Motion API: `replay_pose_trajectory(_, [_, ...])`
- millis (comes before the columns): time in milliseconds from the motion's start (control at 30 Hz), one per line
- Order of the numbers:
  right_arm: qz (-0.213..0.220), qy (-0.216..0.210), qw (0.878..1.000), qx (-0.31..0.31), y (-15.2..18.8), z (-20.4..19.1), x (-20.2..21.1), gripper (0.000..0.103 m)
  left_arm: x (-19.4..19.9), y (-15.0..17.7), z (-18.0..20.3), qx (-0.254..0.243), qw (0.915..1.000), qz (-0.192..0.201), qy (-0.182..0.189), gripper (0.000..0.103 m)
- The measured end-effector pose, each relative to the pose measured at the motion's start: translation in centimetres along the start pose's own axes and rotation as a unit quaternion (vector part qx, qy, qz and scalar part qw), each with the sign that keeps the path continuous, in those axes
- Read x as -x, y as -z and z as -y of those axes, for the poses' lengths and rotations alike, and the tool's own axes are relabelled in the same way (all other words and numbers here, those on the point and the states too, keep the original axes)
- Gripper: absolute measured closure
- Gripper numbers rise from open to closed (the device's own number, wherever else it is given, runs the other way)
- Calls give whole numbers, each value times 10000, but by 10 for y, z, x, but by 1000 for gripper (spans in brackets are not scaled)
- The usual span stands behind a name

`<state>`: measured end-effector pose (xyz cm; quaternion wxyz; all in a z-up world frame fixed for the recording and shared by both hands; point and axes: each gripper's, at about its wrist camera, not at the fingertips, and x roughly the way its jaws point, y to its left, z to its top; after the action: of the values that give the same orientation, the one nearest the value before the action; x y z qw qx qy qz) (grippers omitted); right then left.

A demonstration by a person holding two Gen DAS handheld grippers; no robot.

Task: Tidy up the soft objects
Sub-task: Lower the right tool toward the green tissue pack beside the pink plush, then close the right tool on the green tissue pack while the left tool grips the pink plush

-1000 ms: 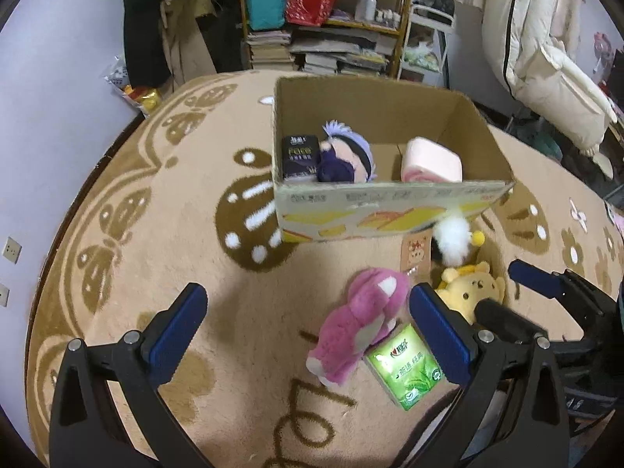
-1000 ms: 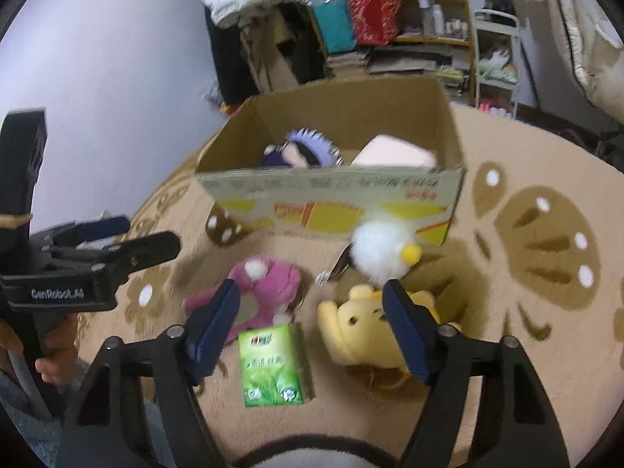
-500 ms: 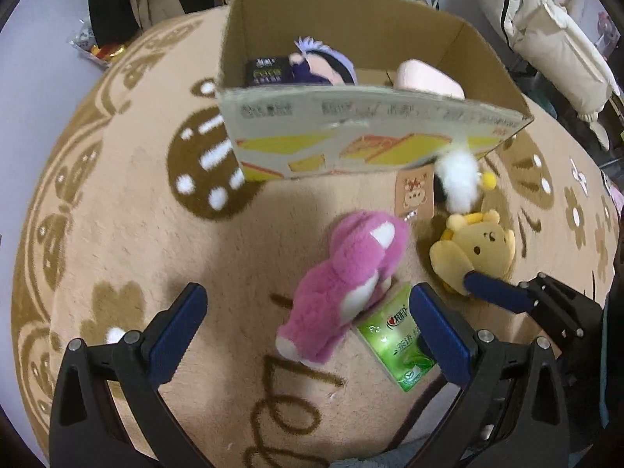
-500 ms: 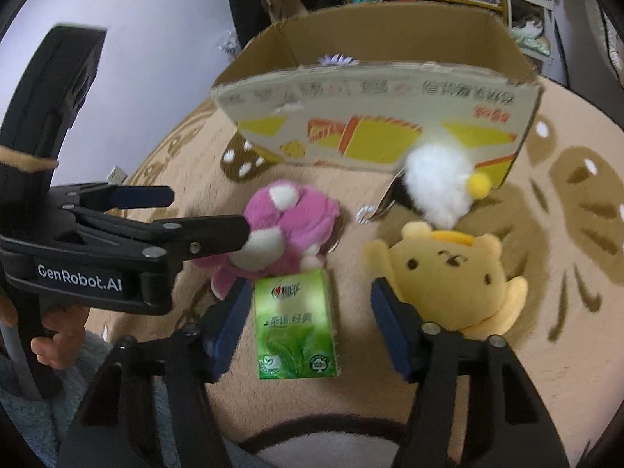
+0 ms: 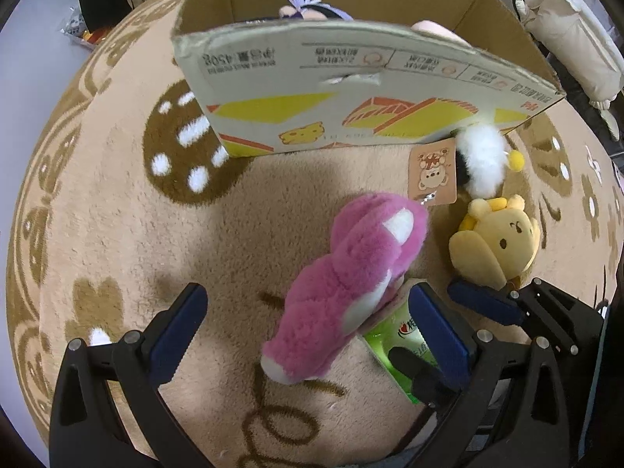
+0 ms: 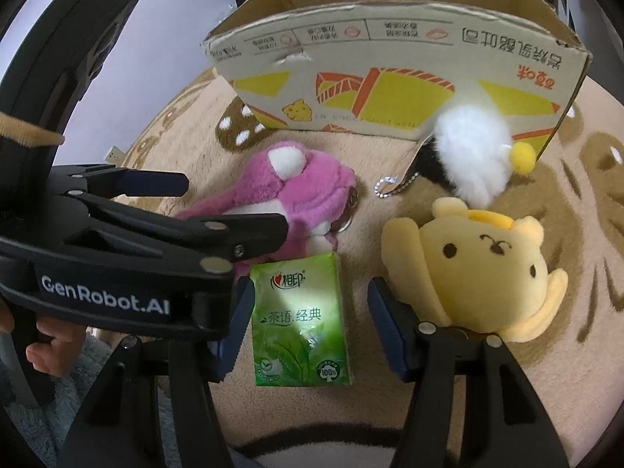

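A pink plush (image 5: 351, 273) lies on the beige carpet between the wide-apart fingers of my left gripper (image 5: 308, 327), which is open and not pressing it. Partly under the plush's side lies a green tissue pack (image 6: 300, 316). My right gripper (image 6: 312, 323) straddles this pack, open, with a gap at its right pad. A yellow bear plush (image 6: 479, 265) sits just right of that gripper, and a white fluffy plush (image 6: 472, 152) leans on the cardboard box (image 6: 390, 89). The left gripper (image 6: 218, 210) shows over the pink plush (image 6: 288, 191) in the right wrist view.
The open cardboard box (image 5: 351, 89) stands just beyond the toys and holds a purple-haired doll (image 5: 312, 4) and a pink soft item (image 5: 433, 29). A paper tag (image 5: 433, 175) on a ball chain lies by the white plush. A hand (image 6: 43, 343) grips the left tool.
Both grippers have sunk toward the carpet and tilted down. The right jaws have narrowed around the green tissue pack. The left fingers now flank the pink plush.
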<state>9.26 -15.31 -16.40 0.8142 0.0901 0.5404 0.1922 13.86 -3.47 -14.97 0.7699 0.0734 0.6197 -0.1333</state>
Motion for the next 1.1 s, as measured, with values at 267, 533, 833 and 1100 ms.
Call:
replay_pose_trajectory(267, [-161,-42,9999,-37,-1,-4,-14,39,-12,-8,5,-121,9999,-81,-67,2])
replay_pose_trajectory(533, [-169,31,9998,110,-2,-7,-22,39,-22,-7,11,-170,9996,-200,-34,12])
replay_pose_trajectory(833, [-91,296,9994,155,-3,0,-17,49,-33,-5,3,-85,9992,-211,340,51])
replay_pose_trajectory(1100, [-35,358,9992,189,-3,1,-14,50,-22,3,3,-191,9996,102,184,59])
